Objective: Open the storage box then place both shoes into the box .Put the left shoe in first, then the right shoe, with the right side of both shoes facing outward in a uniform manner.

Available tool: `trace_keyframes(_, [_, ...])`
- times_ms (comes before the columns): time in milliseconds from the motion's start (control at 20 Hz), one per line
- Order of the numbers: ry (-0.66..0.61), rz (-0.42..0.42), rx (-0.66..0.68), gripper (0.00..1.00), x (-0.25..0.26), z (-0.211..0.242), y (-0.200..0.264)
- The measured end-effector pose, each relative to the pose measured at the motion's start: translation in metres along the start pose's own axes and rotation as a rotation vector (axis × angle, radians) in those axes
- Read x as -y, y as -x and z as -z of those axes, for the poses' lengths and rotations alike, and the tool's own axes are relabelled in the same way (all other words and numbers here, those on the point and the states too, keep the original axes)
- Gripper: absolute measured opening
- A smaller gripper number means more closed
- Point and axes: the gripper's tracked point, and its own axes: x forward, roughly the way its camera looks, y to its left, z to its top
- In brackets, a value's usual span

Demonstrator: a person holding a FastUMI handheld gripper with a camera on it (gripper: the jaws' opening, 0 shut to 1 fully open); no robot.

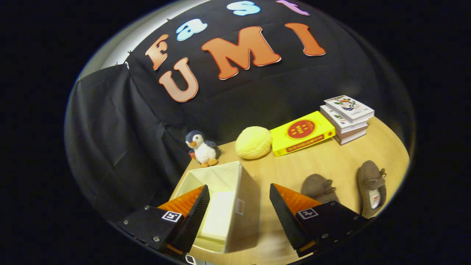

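Note:
A cream fabric storage box [241,206] stands open on the wooden table, its hollow showing between and just ahead of my fingers. My gripper [239,193] is open and hovers above the box's right wall, holding nothing. Two grey-brown shoes lie on the table to the right of the box. One shoe [317,187] is partly hidden behind my right finger [285,206]. The other shoe [371,187] lies farther right with its opening facing up, near the table's edge.
Beyond the box stand a plush penguin [201,148] and a round yellow cushion-like ball [253,142]. A yellow book [302,132] and a stack of books [347,117] lie at the back right. The table [323,162] ends at black cloth on the left.

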Motion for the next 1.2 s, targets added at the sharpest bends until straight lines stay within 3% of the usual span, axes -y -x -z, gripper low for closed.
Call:
trace_keyframes(350, [0.092, 0.257, 0.031, 0.98, 0.133, 0.008, 0.024])
trace_keyframes(600, [0.185, 0.306, -0.031, 0.95, 0.172, 0.042, 0.016])
trace_keyframes(700, [0.188, 0.279, -0.066, 0.88, 0.172, 0.056, 0.008])
trace_keyframes(750, [0.19, 0.26, -0.087, 0.76, 0.17, 0.063, 0.004])
trace_keyframes(900, [0.218, 0.244, -0.129, 0.71, 0.171, 0.08, -0.007])
trace_keyframes(1100, [0.217, 0.242, -0.199, 0.52, 0.178, 0.106, -0.015])
trace_keyframes(1200, [0.203, 0.251, -0.243, 0.36, 0.178, 0.119, -0.016])
